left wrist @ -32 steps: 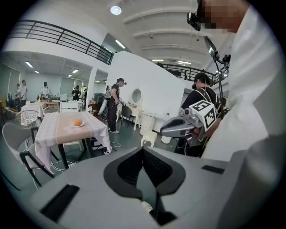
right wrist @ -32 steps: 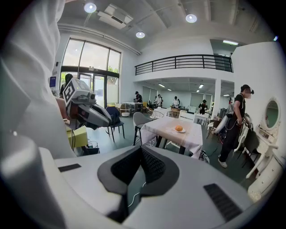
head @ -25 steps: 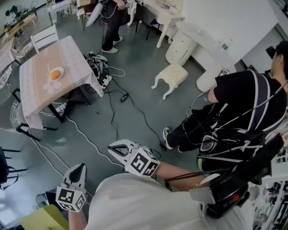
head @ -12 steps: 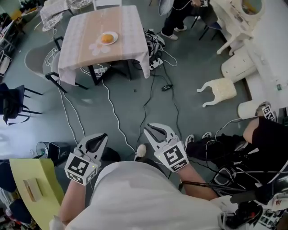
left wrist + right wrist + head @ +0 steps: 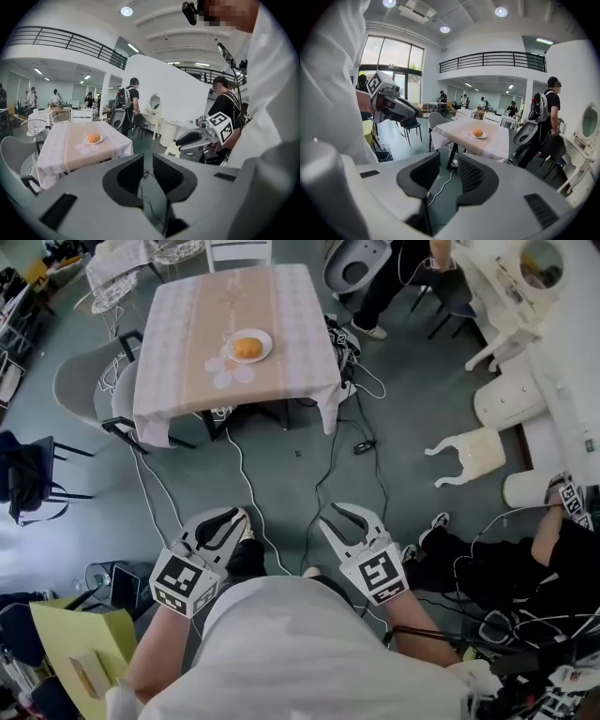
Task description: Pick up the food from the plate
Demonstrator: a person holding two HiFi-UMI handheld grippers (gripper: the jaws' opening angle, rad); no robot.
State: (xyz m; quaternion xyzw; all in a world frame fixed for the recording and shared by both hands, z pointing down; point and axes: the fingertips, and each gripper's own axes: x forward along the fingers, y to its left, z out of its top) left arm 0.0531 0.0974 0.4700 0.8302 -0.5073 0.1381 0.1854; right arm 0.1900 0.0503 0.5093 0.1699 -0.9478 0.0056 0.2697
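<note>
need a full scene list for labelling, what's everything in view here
table: 1, pink and white cloth, far across the floor
plate: 1, white, on the table
food: 1, orange, on the plate
grey chair: 1, at the table's left side
black chair: 1, far left
stool: 1, cream, tipped over on the floor at right
cables: several, black and white, on the floor from the table toward the person
people: 2, dark clothes, one at the right edge, one past the table
left hand-held gripper: 1, grey-white, near, open, nothing between the jaws
right hand-held gripper: 1, grey-white, near, jaws opening, nothing between them
</note>
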